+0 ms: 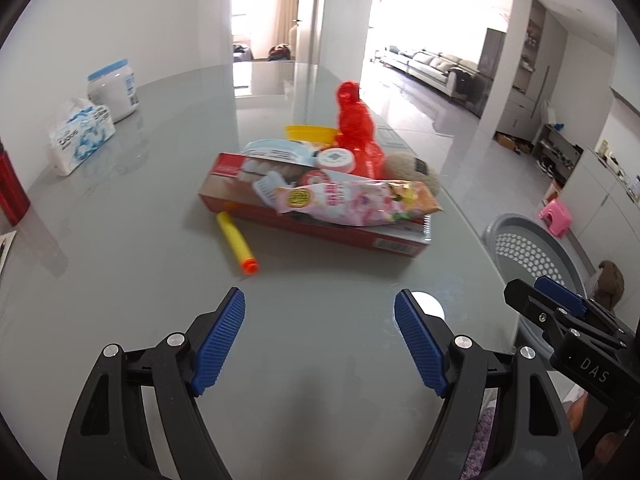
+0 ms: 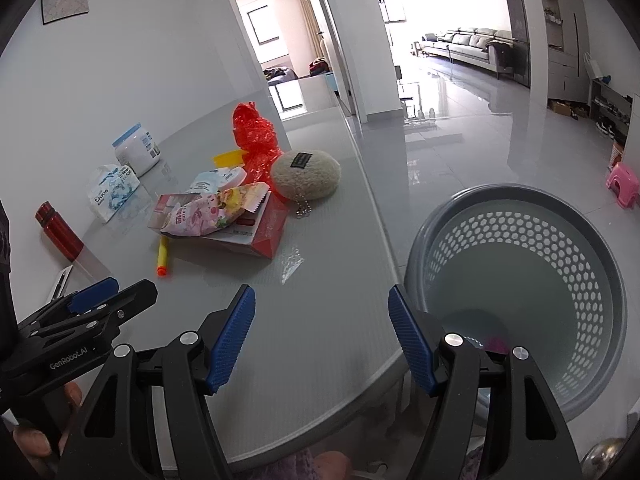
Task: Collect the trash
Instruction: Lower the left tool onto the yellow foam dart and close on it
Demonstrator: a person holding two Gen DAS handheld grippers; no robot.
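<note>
Both tools are spread and hold nothing: the left tool (image 1: 320, 344) hangs over bare bench (image 1: 120, 248), the right tool (image 2: 322, 344) over the bench's near right edge. The trash sits in a heap mid-bench, beyond the tools — a red box (image 1: 320, 216) with a pink snack bag (image 1: 360, 200) on top, red plastic (image 1: 356, 128) behind, and a yellow dart (image 1: 236, 242) at its near left. A grey basket (image 2: 520, 280) stands on the floor to the right, off the bench.
</note>
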